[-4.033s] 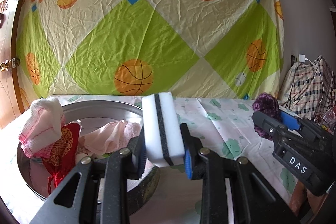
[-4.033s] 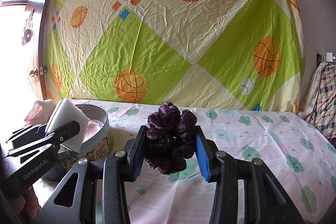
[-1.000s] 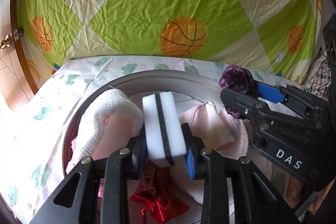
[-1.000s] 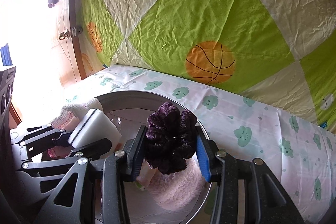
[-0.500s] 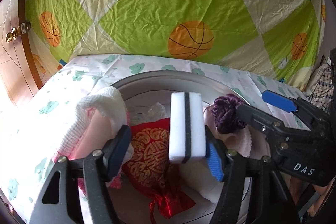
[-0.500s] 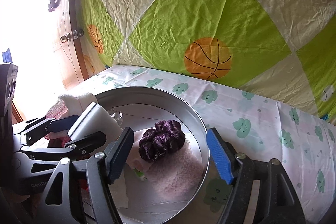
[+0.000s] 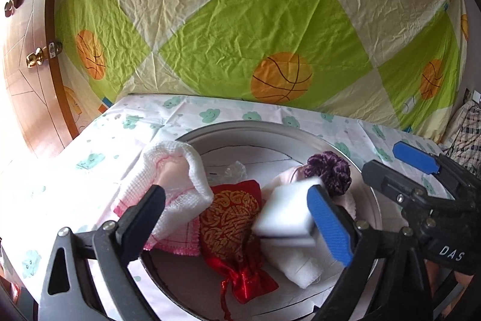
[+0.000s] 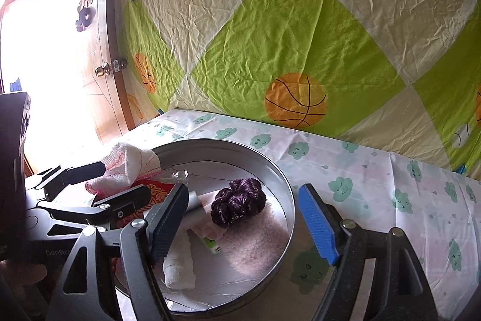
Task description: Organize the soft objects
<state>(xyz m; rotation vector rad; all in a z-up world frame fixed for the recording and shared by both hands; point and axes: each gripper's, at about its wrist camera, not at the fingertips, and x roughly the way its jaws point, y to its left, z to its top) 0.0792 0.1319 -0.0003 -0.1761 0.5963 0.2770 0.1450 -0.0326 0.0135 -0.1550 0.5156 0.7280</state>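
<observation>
A round metal tin (image 7: 264, 130) (image 8: 279, 179) holds soft things. The white sponge with a dark stripe (image 7: 285, 212) lies tilted in the tin, against the blue pad of my open left gripper (image 7: 237, 218). The purple scrunchie (image 7: 329, 170) (image 8: 239, 202) rests on a pink fluffy cloth (image 8: 255, 239) in the tin. My right gripper (image 8: 243, 218) is open and empty above the tin's near side; it also shows in the left wrist view (image 7: 421, 185). A white-and-pink knit cloth (image 7: 171, 176) hangs over the tin's left rim.
A red and gold drawstring pouch (image 7: 237, 230) and a white rolled cloth (image 8: 179, 266) also lie in the tin. The tin stands on a bed sheet with cloud prints (image 8: 390, 194). A basketball-print sheet (image 7: 270, 20) hangs behind. A wooden door (image 7: 27, 56) is at left.
Both grippers opened. The sponge dropped from my left gripper into the tin and tipped over. The scrunchie, let go just before, lies in the tin. Both grippers drew back a little.
</observation>
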